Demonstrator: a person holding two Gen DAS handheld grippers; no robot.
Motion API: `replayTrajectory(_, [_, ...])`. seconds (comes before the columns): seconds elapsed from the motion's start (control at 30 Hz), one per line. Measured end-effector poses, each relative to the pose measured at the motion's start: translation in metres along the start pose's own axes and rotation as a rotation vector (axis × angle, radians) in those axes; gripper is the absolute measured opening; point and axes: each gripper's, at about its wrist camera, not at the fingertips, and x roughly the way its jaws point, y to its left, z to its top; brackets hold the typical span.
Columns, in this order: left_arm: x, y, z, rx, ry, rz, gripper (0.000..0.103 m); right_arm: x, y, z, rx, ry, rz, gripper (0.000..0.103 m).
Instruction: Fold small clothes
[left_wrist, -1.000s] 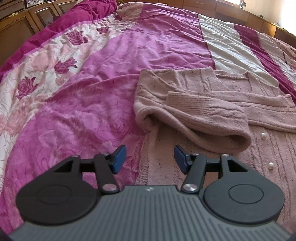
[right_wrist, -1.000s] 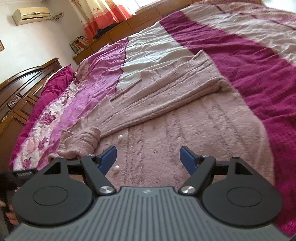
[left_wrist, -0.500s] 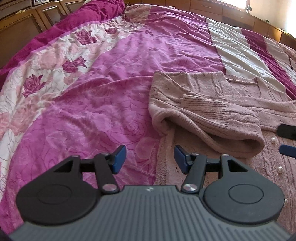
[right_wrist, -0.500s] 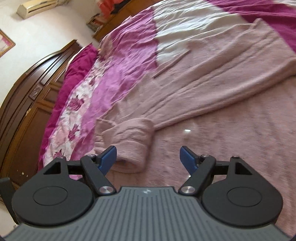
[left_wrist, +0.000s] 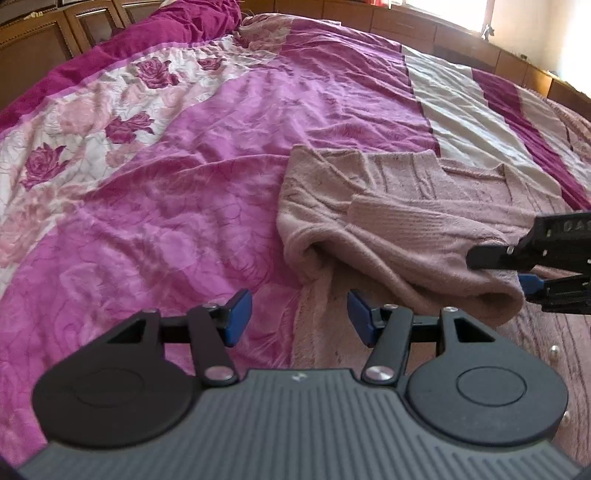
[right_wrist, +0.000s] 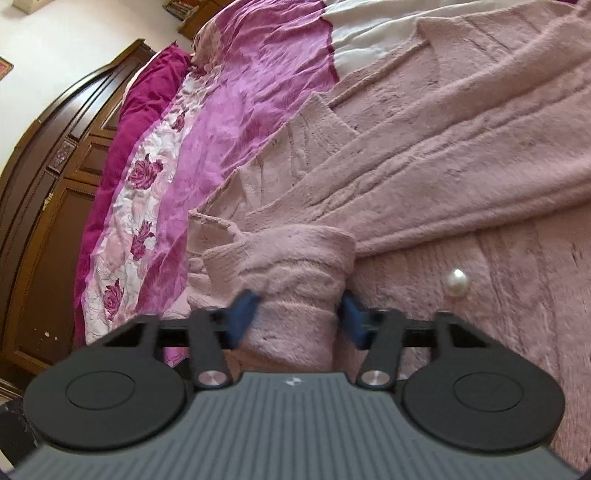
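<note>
Right wrist view showed the right gripper (right_wrist: 298, 316) closing around the pink cardigan's (right_wrist: 461, 155) folded cuff (right_wrist: 295, 266) on the bedspread (right_wrist: 236, 110); the left gripper (left_wrist: 299, 316) hovered half-open and empty near its left edge

The left tool (left_wrist: 299, 319) points downward, its blue pads apart and holding nothing. The right tool (right_wrist: 297, 319) is closing, cloth between its pads.
</note>
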Motion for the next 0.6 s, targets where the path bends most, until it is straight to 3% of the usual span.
replayTrajectory(0.1, [0.012,-0.002,0.006,-0.008,-0.005,-0.006,0.059,-0.004,0.016,0.011,-0.105,-0.028,-0.028,0.019])
replayTrajectory(0.23, [0.032,-0.007,0.011,0.014,-0.005,0.030,0.059,-0.020,0.049,0.031,-0.282,-0.105,-0.037,0.018])
replayTrajectory(0.4, [0.044,-0.009,0.012,0.006,-0.011,0.087,0.060,-0.049,0.088,0.051,-0.499,-0.289,-0.100,0.017])
replayTrajectory(0.5, [0.046,-0.012,0.009,0.023,-0.013,0.091,0.062,-0.065,0.083,0.055,-0.528,-0.360,-0.111,0.017])
replayTrajectory(0.6, [0.047,-0.015,0.006,0.056,-0.013,0.100,0.061,-0.061,0.058,0.057,-0.487,-0.336,-0.148,0.017])
